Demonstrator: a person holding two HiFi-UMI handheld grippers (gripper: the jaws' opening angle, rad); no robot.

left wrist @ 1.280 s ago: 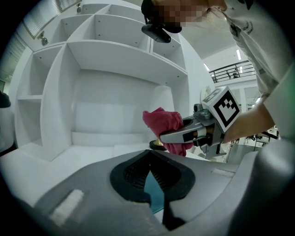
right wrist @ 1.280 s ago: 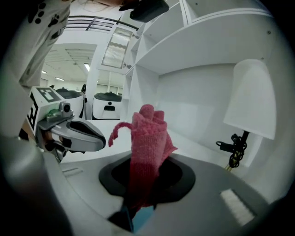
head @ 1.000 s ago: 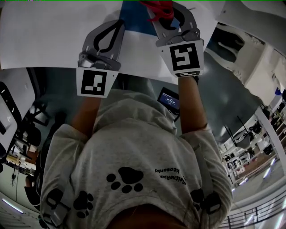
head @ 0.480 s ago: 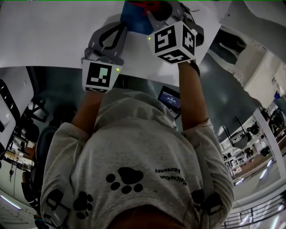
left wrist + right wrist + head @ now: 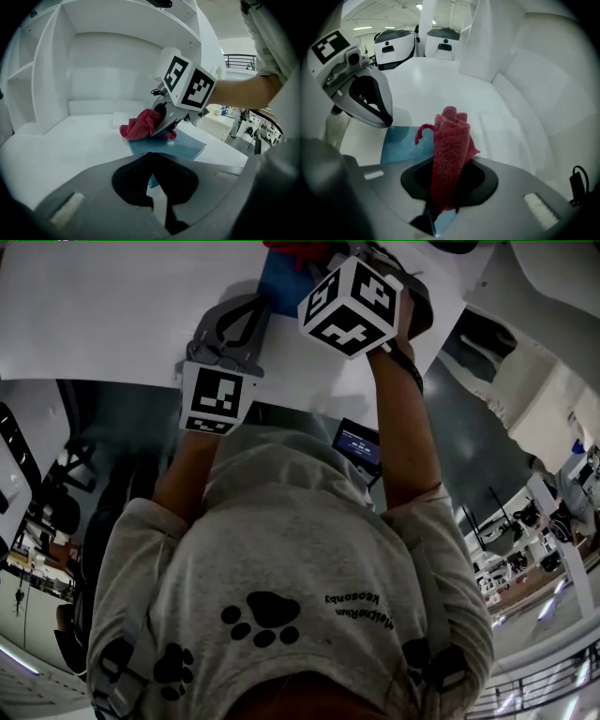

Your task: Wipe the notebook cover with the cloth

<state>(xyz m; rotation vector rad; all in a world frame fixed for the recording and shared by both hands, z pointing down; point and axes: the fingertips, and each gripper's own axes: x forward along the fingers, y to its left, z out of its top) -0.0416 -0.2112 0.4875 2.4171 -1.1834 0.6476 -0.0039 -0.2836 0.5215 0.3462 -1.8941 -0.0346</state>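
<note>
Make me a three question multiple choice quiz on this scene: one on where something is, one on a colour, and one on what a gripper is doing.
1. Where does the notebook lie?
A. on the white table
B. on a shelf
C. inside a box

2. What colour is the cloth?
A. green
B. yellow
C. red

3. How does the right gripper stand?
A. open and empty
B. shut on the cloth
C. shut on a pen

Answers:
1 A, the blue notebook lies flat on the tabletop in the left gripper view.
2 C, the cloth shows red in both gripper views.
3 B, the cloth sticks up from between its closed jaws in the right gripper view.
</note>
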